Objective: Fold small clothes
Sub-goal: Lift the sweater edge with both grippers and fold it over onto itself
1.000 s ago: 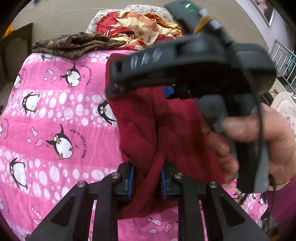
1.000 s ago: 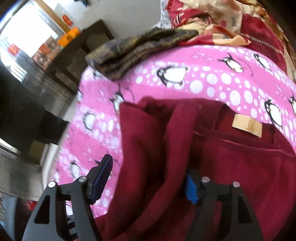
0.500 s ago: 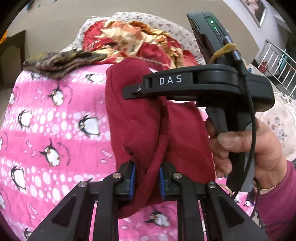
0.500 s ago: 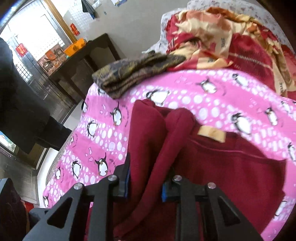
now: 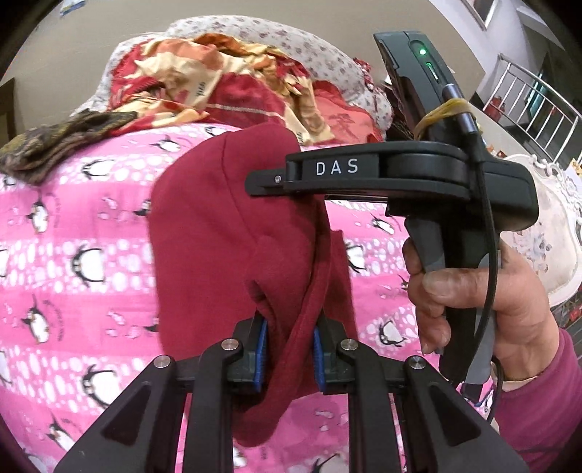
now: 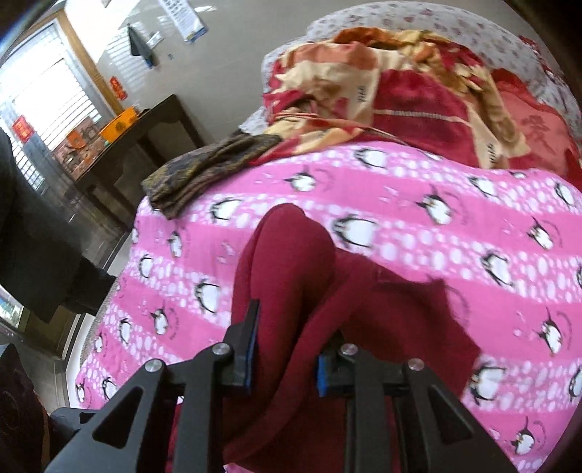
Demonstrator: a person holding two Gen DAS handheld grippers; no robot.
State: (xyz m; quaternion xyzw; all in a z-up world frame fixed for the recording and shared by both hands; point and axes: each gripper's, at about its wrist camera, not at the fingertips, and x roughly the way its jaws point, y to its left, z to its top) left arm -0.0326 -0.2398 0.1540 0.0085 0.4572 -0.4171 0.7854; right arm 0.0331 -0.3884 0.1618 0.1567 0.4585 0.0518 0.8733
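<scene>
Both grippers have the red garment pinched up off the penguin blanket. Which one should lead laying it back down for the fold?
Probably the left gripper. Its view shows most of the red garment hanging above the penguin blanket. The right gripper has bunched cloth filling its blurred view.

1. support: bed covered by a pink sheet [image 5: 72, 233] [image 6: 418, 233], banded light and dark pink, printed with penguins and white dots.
2. far end of bed: crumpled red, orange and cream quilt [image 5: 232, 87] [image 6: 418, 94], resting on the sheet's far edge; behind it a pale floral-print bedding piece [image 5: 291, 40] [image 6: 400, 18].
3. far left corner: dark brown patterned cloth [image 5: 54, 142] [image 6: 203, 167], folded, lying on the sheet, one end touching the quilt.
4. middle of sheet: dark red garment [image 5: 218, 233] [image 6: 411, 320]; whether its lower part rests on the sheet cannot be told in either view.
</scene>
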